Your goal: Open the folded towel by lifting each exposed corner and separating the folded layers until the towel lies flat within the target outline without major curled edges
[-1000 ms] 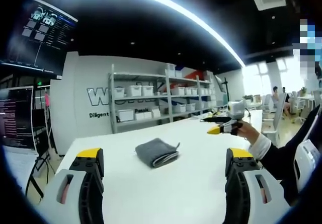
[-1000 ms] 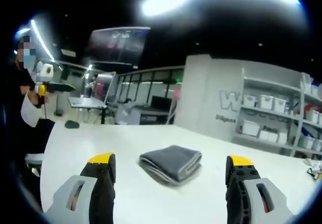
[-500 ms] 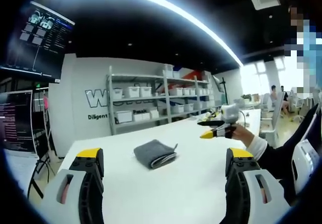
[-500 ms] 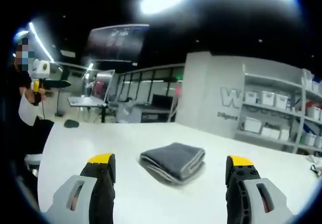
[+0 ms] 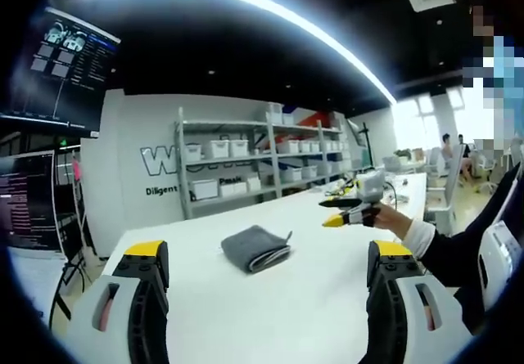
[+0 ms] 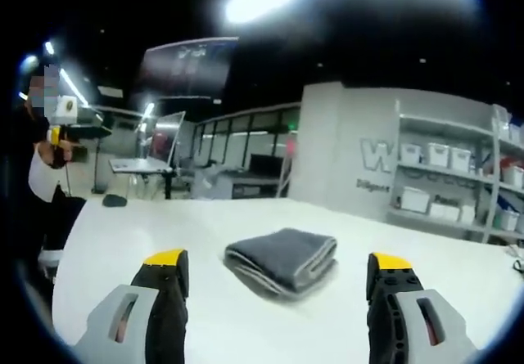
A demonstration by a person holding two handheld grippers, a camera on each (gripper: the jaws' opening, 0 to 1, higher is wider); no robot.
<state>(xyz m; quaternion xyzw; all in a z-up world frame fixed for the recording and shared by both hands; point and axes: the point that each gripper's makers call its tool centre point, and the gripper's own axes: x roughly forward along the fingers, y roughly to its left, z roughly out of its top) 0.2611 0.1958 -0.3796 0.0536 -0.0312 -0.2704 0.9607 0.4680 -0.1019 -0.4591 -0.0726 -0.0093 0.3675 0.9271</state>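
Soft grey cloth towel on smooth matt white table.

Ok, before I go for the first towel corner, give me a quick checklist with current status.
1. Towel folded on the white table: ok, untouched.
2. Left gripper open, nothing held: ok.
3. Right gripper open, nothing held: ok.
4. Both grippers off the towel, apart from it: ok.
5. Exposed corner to grab: a small tip sticks out at the towel's edge in the left gripper view; which layer it belongs to, cannot tell.
6. Target outline on the table: cannot tell, no marking is visible.
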